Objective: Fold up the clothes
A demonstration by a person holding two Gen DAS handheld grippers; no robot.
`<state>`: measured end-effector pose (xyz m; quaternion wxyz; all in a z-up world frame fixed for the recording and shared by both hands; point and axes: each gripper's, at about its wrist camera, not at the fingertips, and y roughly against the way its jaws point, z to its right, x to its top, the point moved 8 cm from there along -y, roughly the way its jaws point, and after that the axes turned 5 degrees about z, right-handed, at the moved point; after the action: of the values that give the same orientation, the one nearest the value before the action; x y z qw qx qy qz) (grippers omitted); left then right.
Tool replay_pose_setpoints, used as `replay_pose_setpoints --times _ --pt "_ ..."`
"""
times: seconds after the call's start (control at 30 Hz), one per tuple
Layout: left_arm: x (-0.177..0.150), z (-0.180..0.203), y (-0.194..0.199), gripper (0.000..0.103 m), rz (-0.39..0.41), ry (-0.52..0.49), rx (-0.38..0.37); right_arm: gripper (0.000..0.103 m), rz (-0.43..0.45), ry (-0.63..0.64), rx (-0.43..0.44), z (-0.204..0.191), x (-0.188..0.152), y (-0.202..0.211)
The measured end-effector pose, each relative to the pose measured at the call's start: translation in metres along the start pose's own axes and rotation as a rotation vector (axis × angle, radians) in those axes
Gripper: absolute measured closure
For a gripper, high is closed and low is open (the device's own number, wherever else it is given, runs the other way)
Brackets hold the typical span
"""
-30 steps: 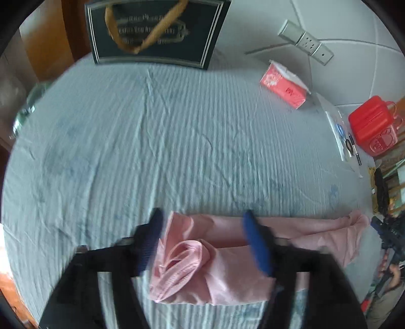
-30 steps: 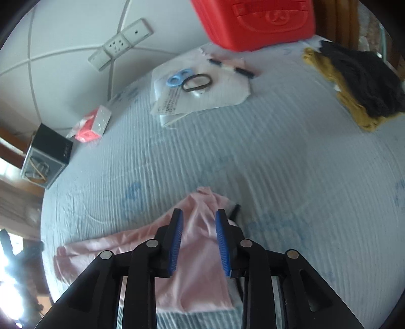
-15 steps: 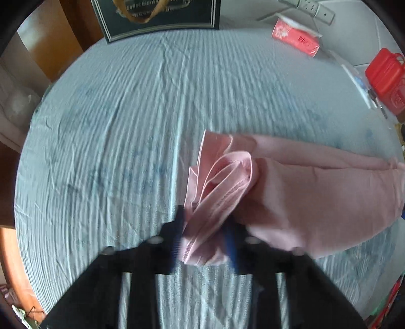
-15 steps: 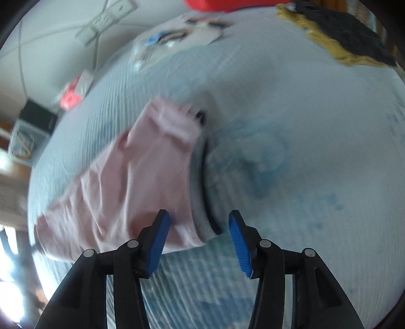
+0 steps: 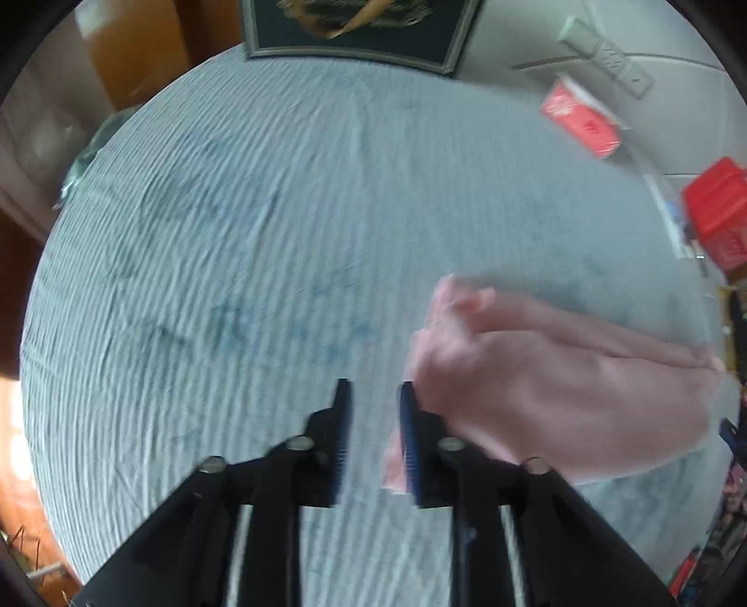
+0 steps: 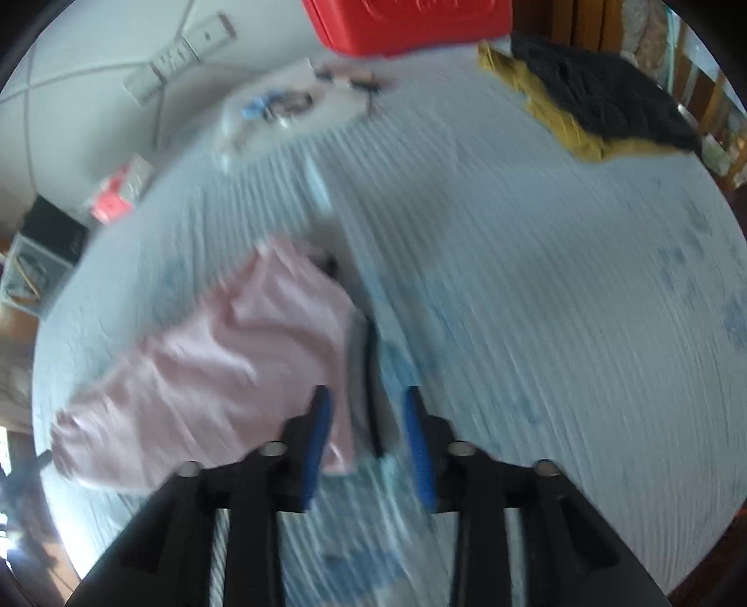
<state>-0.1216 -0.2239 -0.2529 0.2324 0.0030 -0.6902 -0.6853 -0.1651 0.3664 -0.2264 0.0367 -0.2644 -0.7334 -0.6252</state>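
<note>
A pink garment (image 5: 551,387) lies bunched on the blue-grey ribbed bedspread (image 5: 280,233), just right of my left gripper (image 5: 373,406). That gripper is open by a narrow gap, and only bedspread shows between its fingers. In the right wrist view the same pink garment (image 6: 243,355) spreads to the left, and its grey waistband edge (image 6: 357,373) runs down between the fingers of my right gripper (image 6: 369,411). The right gripper is open, with bedspread visible beside the band. Both views are motion-blurred.
A dark framed bag (image 5: 359,32), a red pack (image 5: 583,121) and a power strip (image 5: 607,51) sit along the far edge. A red case (image 6: 406,18), papers with small items (image 6: 289,107) and a yellow and black clothes pile (image 6: 602,102) lie at the back.
My left gripper closed on the pink garment's end, then let go and moved left of it. My right gripper released the garment, and its fingers now straddle the waistband edge.
</note>
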Motion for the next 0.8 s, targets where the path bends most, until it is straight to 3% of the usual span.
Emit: replay_pose_setpoints --times 0.03,0.07,0.3,0.37,0.4,0.43,0.47,0.53,0.6,0.67,0.8 --pt "0.002 0.005 -0.001 0.034 0.0 -0.008 -0.003 0.064 0.011 0.004 0.013 -0.004 0.006 0.0" --pt "0.004 0.009 -0.002 0.028 0.001 -0.016 -0.006 0.064 0.021 0.008 0.025 -0.009 0.013 0.001" --pt "0.017 0.043 -0.009 0.026 0.004 -0.071 -0.025 0.064 0.025 0.008 0.054 -0.026 0.039 -0.007" --pt "0.021 0.052 -0.011 0.041 0.005 -0.087 -0.03 0.057 0.02 0.015 0.047 -0.028 0.045 -0.011" --pt "0.023 0.057 -0.013 0.069 0.006 -0.095 -0.033 0.055 0.02 0.021 0.045 -0.029 0.047 -0.014" --pt "0.025 0.059 -0.014 0.081 0.008 -0.095 -0.033 0.055 0.016 0.035 0.045 -0.034 0.051 -0.022" --pt "0.027 0.058 -0.015 0.082 0.015 -0.084 -0.029 0.065 0.005 0.065 0.061 -0.041 0.053 -0.031" --pt "0.03 0.056 -0.018 0.084 0.028 -0.062 -0.02 0.1 -0.021 0.074 0.035 -0.038 0.055 -0.048" --pt "0.032 0.054 -0.019 0.084 0.033 -0.051 -0.018 0.099 -0.044 0.051 -0.032 -0.025 0.058 -0.066" --pt "0.032 0.054 -0.019 0.084 0.04 -0.051 -0.018 0.099 -0.025 -0.059 0.0 -0.01 0.064 -0.074" --pt "0.031 0.05 -0.017 0.077 0.035 -0.036 -0.029 0.085 0.089 -0.129 -0.047 0.006 0.07 -0.058"
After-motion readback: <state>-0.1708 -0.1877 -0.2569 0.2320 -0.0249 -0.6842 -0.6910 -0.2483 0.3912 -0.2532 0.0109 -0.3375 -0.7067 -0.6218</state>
